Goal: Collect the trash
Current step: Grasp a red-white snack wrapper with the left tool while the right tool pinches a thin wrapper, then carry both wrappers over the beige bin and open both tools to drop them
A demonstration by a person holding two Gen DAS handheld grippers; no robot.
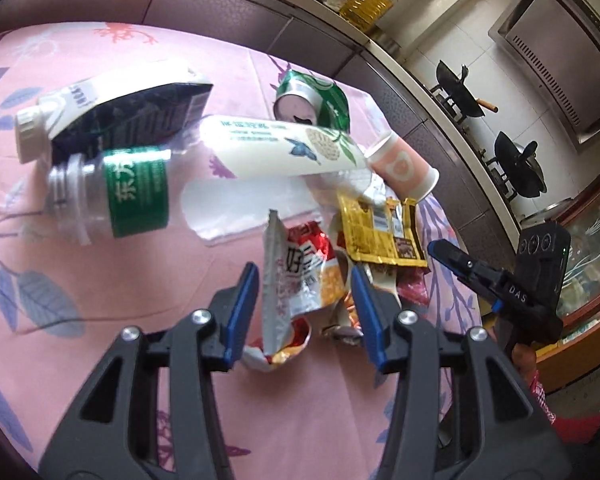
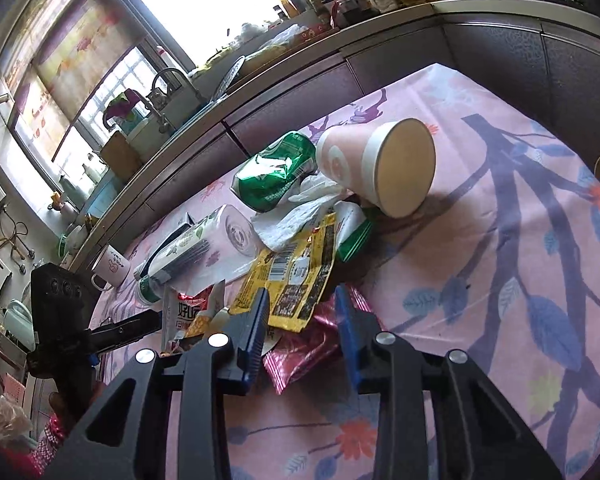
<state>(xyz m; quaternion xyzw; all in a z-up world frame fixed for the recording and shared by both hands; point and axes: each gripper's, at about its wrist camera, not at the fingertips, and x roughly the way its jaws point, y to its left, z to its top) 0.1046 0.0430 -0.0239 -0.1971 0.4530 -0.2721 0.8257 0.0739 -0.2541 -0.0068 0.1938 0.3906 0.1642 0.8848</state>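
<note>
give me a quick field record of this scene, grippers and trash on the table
surface: pink floral tablecloth
left gripper: open, straddling red-and-white crumpled snack wrapper
right gripper: open, over shiny pink foil wrapper
yellow flat sachet: partly atop the pink wrapper
pink paper cup: on its side
crushed green can: beside the cup
clear plastic bottle with green label: lying down

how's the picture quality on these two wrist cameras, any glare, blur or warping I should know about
Left wrist view: strong fisheye bending of the counter edge, dark corners, glare whitening the milk bottle and the clear plastic bottle. Right wrist view: the window is blown out to white, the paper cup casts a soft shadow on the tablecloth, and the far shelves look soft.
</note>
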